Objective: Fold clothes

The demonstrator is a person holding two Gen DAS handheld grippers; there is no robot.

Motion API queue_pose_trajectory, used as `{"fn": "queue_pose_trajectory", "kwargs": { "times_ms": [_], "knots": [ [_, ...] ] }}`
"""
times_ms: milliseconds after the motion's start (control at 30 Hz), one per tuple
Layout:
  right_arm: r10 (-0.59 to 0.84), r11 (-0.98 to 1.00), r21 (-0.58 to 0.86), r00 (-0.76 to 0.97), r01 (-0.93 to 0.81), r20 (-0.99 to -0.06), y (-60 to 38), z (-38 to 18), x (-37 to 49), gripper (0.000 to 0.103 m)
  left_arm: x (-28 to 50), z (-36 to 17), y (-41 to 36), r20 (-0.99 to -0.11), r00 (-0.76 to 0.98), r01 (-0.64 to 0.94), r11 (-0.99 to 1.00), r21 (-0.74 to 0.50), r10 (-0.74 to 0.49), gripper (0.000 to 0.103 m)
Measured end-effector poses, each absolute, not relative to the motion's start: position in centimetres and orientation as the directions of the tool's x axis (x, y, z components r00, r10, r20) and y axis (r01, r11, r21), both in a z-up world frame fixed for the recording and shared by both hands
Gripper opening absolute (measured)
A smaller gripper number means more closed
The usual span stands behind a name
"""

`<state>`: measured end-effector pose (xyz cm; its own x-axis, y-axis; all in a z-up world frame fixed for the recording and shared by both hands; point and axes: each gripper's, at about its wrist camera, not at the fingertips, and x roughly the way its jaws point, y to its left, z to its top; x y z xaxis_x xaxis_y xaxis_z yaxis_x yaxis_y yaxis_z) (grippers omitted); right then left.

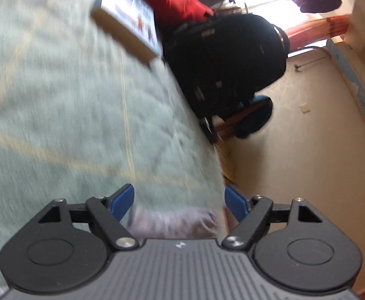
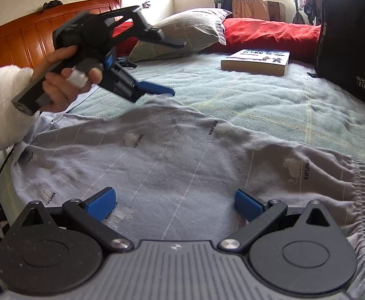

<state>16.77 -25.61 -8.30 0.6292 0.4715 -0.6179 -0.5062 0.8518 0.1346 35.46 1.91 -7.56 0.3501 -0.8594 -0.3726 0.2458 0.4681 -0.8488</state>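
Grey printed garment (image 2: 182, 155) lies spread flat on a green blanket (image 2: 257, 95); both the left gripper (image 2: 177, 67) and right gripper (image 2: 175, 202) are spread, empty.

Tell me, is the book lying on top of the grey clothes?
No, the book lies on the green bedspread farther up the bed, well apart from the grey garment.

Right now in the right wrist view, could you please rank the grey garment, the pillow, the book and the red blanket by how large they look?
1. Grey garment, nearest the camera.
2. Pillow and red blanket look alike.
3. Book.
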Motion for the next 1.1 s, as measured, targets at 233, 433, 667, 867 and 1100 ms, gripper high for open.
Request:
{"fn": "queue_pose_trajectory", "kwargs": {
  "times_ms": [233,433,667,867,1100],
  "knots": [
    [0.468,0.848,0.112,0.634,-0.517,-0.615,-25.6,-8.4,16.5,0.103,34.9,-6.0,1.7,-0.428,0.343,0.292,0.528,-0.798,-0.836,0.078],
    [0.484,0.843,0.134,0.627,-0.520,-0.611,-25.8,-7.8,16.6,0.103,31.7,-5.5,2.1,-0.535,0.312,0.380,0.619,-0.687,-0.786,0.080],
    [0.541,0.829,0.237,0.620,-0.507,-0.568,-26.9,-6.7,16.6,0.103,31.6,-7.7,1.6,-0.521,0.239,0.341,0.573,-0.745,-0.820,0.079],
    [0.527,0.838,0.241,0.614,-0.489,-0.588,-26.9,-7.6,16.8,0.103,32.4,-8.3,1.0,-0.418,0.174,0.326,0.452,-0.830,-0.892,0.080],
    [0.515,0.841,0.213,0.617,-0.497,-0.595,-26.6,-7.8,16.7,0.103,34.3,-8.8,-0.3,-0.361,0.204,0.276,0.407,-0.870,-0.910,0.080]
  ]
}}
